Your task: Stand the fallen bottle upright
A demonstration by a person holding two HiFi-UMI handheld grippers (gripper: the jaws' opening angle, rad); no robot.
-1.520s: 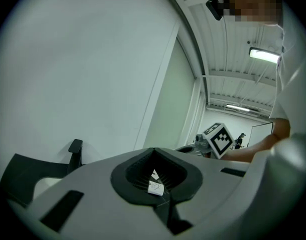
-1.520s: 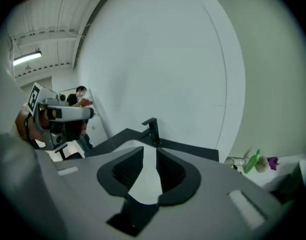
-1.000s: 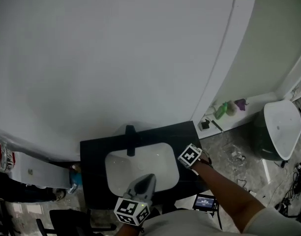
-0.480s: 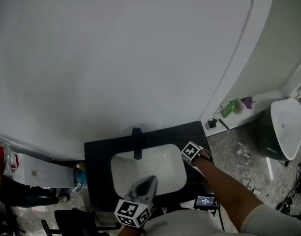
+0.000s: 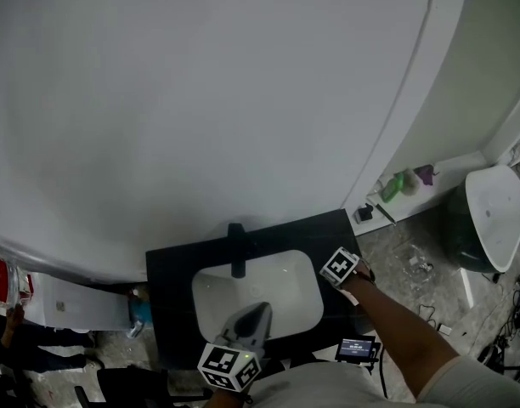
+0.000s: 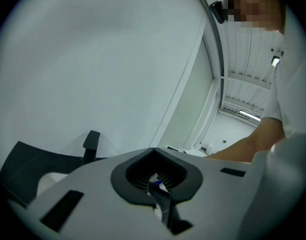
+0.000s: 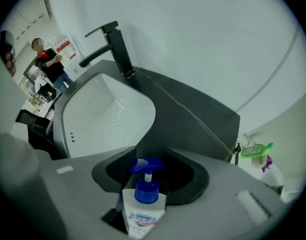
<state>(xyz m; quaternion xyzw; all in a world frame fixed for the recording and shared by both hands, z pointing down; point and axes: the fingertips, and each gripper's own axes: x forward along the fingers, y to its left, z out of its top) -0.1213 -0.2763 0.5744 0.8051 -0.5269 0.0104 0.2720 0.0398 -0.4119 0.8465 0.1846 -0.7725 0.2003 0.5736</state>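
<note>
My left gripper (image 6: pixel 155 176) hangs over the near edge of the white basin (image 5: pixel 281 291), jaws closed together with nothing clearly in them. The black faucet (image 5: pixel 236 249) stands behind the basin. My right gripper (image 7: pixel 165 179) is clamped on the soap bottle (image 7: pixel 142 211), its blue pump pointing out past the jaws, over the black counter (image 7: pixel 193 119) right of the basin.

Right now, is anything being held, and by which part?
The right gripper holds the bottle by its white body, below the blue pump. The left gripper holds nothing.
</note>
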